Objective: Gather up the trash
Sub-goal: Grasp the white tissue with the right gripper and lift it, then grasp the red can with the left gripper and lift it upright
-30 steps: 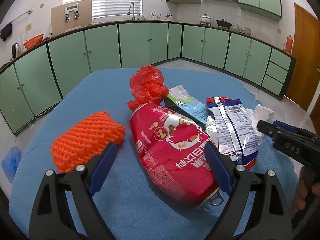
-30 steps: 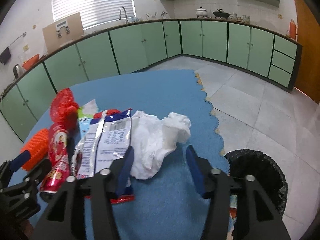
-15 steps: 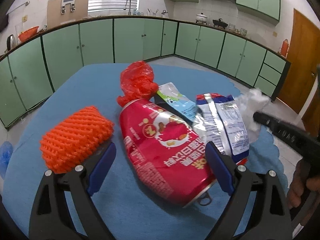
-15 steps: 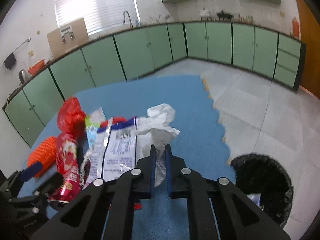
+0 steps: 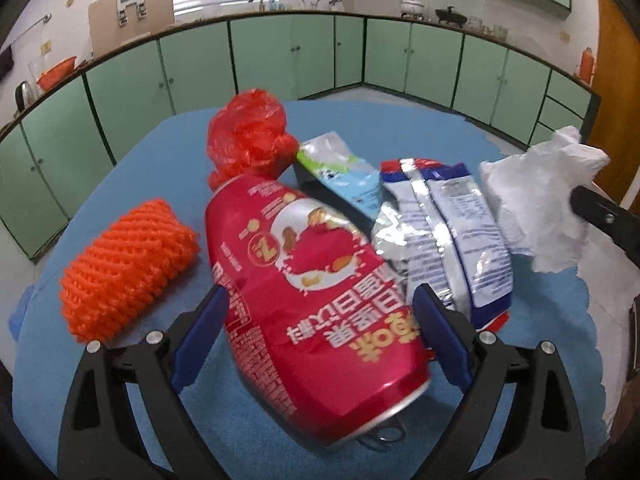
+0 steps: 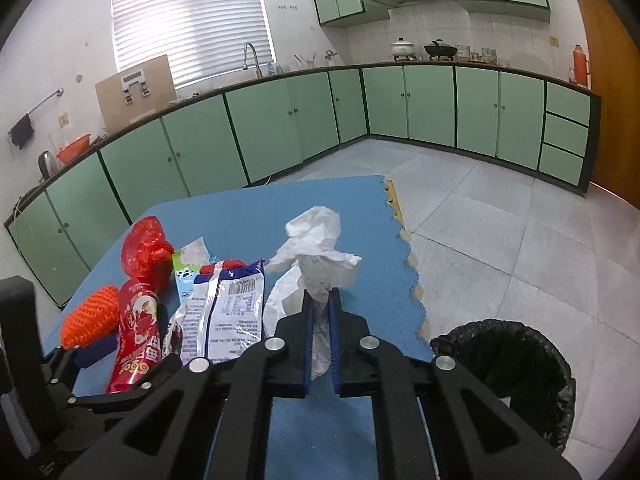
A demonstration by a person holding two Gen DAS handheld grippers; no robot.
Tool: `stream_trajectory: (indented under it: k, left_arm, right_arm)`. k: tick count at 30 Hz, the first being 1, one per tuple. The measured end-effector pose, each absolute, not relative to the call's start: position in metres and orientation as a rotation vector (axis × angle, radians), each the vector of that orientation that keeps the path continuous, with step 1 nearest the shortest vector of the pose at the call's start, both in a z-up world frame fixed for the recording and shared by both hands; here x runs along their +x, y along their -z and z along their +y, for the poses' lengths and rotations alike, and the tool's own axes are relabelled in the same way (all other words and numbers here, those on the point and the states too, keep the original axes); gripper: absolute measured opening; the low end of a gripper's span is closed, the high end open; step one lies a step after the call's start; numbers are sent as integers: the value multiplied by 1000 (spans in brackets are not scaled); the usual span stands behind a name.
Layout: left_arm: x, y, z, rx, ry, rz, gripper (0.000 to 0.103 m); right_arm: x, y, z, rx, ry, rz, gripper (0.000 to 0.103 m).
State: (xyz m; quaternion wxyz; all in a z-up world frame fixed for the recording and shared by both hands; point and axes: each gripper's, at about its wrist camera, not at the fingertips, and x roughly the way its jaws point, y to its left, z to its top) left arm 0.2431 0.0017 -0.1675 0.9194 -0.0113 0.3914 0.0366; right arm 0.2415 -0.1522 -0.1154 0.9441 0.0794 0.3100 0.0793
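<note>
My right gripper [image 6: 320, 304] is shut on a crumpled white tissue [image 6: 316, 252] and holds it lifted above the blue mat [image 6: 256, 216]; the tissue also shows in the left wrist view [image 5: 540, 204]. My left gripper [image 5: 320, 320] is open, its fingers on either side of a red drink can [image 5: 308, 296] lying on the mat. Beside the can lie an orange foam net [image 5: 124, 260], a red plastic bag [image 5: 248, 140], a light blue wrapper [image 5: 344, 172] and a blue-and-silver snack bag [image 5: 444, 232].
A black-lined trash bin [image 6: 508, 364] stands on the tiled floor right of the mat's edge. Green kitchen cabinets [image 6: 280, 132] run along the back walls. An orange door [image 6: 608, 80] is at the far right.
My right gripper closed on the tissue and lifted it off the mat. My left gripper moved forward so the can sits between its open fingers.
</note>
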Motion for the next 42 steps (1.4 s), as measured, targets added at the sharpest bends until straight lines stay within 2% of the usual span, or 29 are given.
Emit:
stream_trajectory:
  k: [4, 9, 11, 16, 18, 20, 23, 36, 42]
  left_arm:
    - [238, 166, 22, -114, -86, 805, 80]
    - [229, 163, 48, -197, -111, 805, 73]
    - [225, 160, 56, -233, -105, 799, 64]
    - [219, 158, 62, -229, -116, 787, 57]
    - [216, 154, 64, -229, -122, 769, 51]
    - [213, 149, 64, -224, -117, 756, 40]
    - [210, 143, 67, -223, -111, 730, 31]
    - [204, 118, 47, -223, -7, 674, 16]
    - [204, 131, 45, -210, -36, 743, 18]
  right_arm:
    - [241, 119, -155, 173, -165, 642, 7]
    - [240, 123, -151, 172, -173, 649, 7]
    - [240, 124, -150, 172, -176, 651, 7]
    - [241, 124, -150, 167, -181, 656, 7]
    - [240, 124, -148, 160, -181, 658, 7]
    - [240, 125, -148, 158, -181, 661, 7]
    - [240, 128, -146, 159, -185, 669, 7]
    - [226, 100, -151, 152, -221, 610, 7]
    - [223, 99, -157, 159, -216, 607, 7]
